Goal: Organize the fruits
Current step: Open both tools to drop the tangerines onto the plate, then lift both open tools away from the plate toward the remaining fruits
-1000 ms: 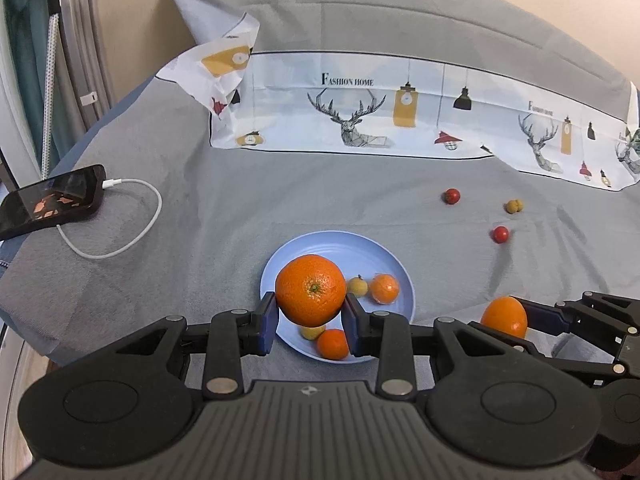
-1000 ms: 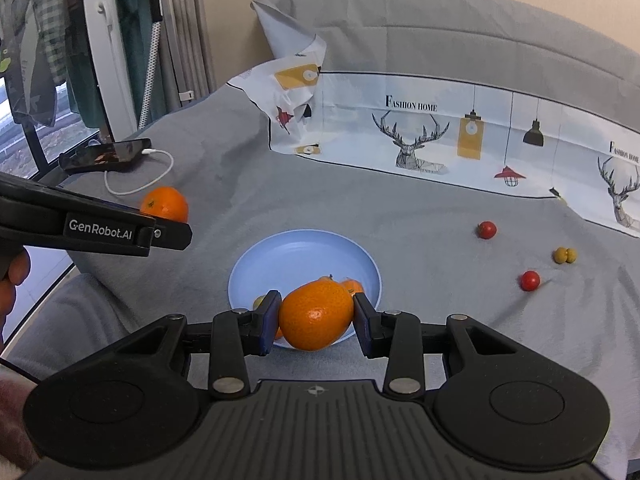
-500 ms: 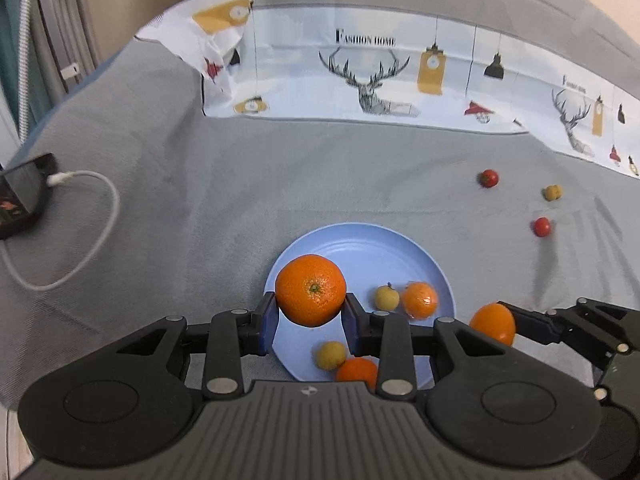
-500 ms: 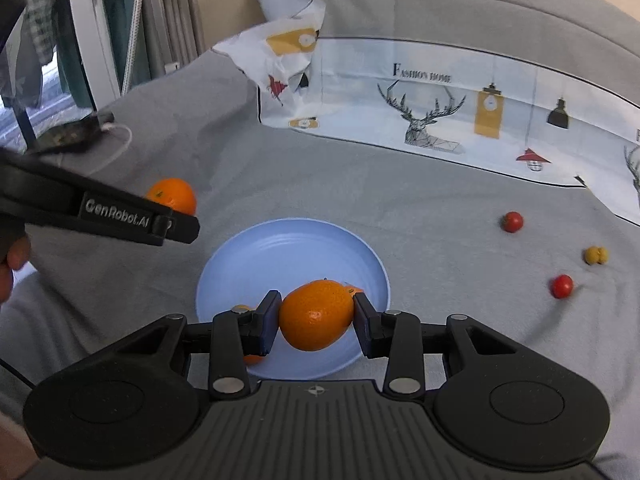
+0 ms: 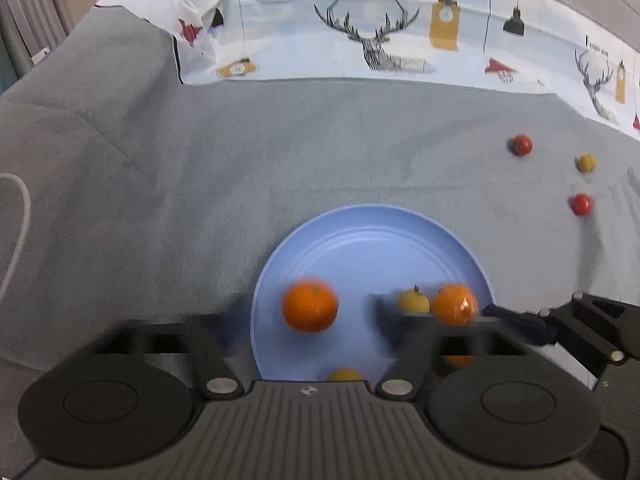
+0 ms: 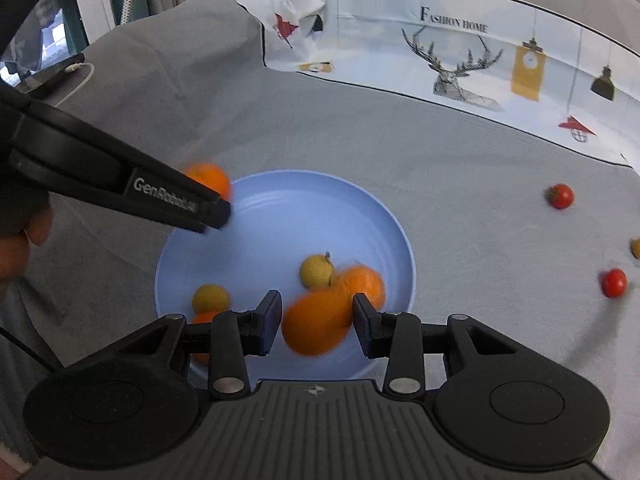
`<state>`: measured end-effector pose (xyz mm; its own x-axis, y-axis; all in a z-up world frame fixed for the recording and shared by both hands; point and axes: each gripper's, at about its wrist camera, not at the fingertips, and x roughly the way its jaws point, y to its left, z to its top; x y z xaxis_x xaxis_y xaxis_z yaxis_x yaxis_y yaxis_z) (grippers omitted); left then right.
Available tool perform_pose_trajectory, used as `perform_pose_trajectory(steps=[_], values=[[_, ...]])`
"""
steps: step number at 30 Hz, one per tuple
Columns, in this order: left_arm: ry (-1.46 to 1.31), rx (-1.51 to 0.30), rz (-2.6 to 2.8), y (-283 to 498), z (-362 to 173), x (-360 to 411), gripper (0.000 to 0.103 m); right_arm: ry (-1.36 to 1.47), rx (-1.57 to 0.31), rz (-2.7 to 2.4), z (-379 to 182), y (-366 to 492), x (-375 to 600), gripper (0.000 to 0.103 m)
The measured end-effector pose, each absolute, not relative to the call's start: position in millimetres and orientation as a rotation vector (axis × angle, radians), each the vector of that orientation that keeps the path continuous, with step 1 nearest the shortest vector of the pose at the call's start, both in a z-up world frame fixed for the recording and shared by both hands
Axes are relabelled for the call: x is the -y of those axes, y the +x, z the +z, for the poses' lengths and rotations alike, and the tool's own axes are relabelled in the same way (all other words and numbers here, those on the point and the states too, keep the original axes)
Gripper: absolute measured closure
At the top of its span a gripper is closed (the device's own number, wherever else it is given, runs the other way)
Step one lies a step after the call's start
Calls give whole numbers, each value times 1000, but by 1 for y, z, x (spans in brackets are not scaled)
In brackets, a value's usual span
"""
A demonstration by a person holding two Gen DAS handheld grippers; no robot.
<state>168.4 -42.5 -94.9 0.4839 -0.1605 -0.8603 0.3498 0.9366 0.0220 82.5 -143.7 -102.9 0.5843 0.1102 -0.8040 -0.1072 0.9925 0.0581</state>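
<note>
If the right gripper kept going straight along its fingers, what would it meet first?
Most likely the large orange between the opening right gripper jaws, no longer pressed by the pads, then the blue plate beneath it. Depth is unclear.

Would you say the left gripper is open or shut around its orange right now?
Open, and opening further: the left gripper has both fingers clear of the orange, which hangs blurred over the blue plate.

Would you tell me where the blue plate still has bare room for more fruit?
The blue plate is bare across its far half, toward the deer-print cloth. Its near half is crowded with oranges and small yellow fruits, under both opening grippers.
</note>
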Motion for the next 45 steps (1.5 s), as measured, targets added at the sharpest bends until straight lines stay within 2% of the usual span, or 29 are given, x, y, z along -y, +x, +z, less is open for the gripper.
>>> perform_pose_trajectory(steps=[2, 11, 15, 23, 45], values=[[190, -967, -312, 161, -83, 39, 2, -24, -933, 136, -101, 86, 141, 30], [178, -949, -270, 95, -42, 10, 1, 7, -971, 81, -58, 37, 147, 11], [187, -933, -238, 65, -34, -3, 1, 22, -950, 61, -38, -3, 140, 8], [194, -873, -238, 13, -14, -14, 1, -42, -779, 57, 5, -53, 124, 5], [170, -734, -217, -44, 29, -27, 0, -110, -624, 55, 41, -107, 101, 3]])
